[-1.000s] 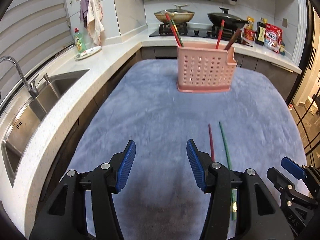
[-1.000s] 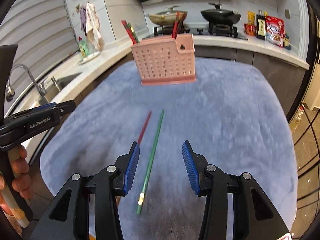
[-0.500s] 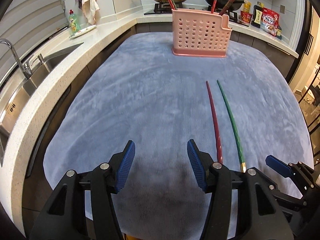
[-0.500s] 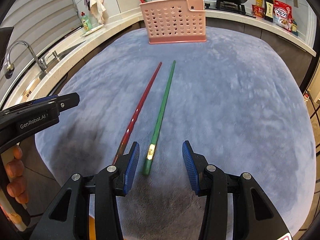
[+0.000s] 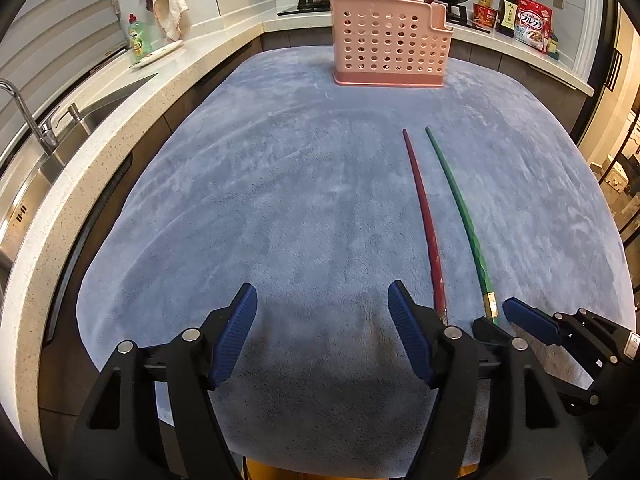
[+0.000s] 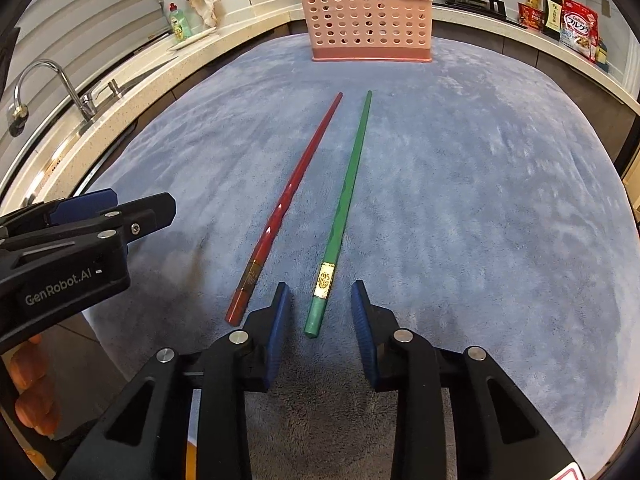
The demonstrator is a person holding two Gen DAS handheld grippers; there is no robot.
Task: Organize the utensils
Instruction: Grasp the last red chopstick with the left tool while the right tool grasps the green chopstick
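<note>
Chopsticks lie side by side on the blue-grey cloth (image 6: 460,208), near each other but apart: a red chopstick (image 6: 294,188) and a green chopstick (image 6: 348,184), thin tips toward the pink perforated caddy (image 6: 370,16) at the cloth's far edge. That caddy stands upright with more chopsticks in it. A gold band with a stamped character, too small to read, circles the green one near its thick end; the red one has a darker gold band.

The right gripper (image 6: 318,312) is partly open around the green chopstick's thick end, the blue pads just beside it on either side; whether either pad touches it I cannot tell. The left gripper (image 5: 320,324) is open wide over bare cloth, holding nothing. In the right wrist view its black body reads "GenRobot.AI".

On the counter (image 5: 192,64) sit a green dish-soap bottle (image 5: 138,38) and a red cereal bag (image 5: 532,24) printed in Japanese script.
</note>
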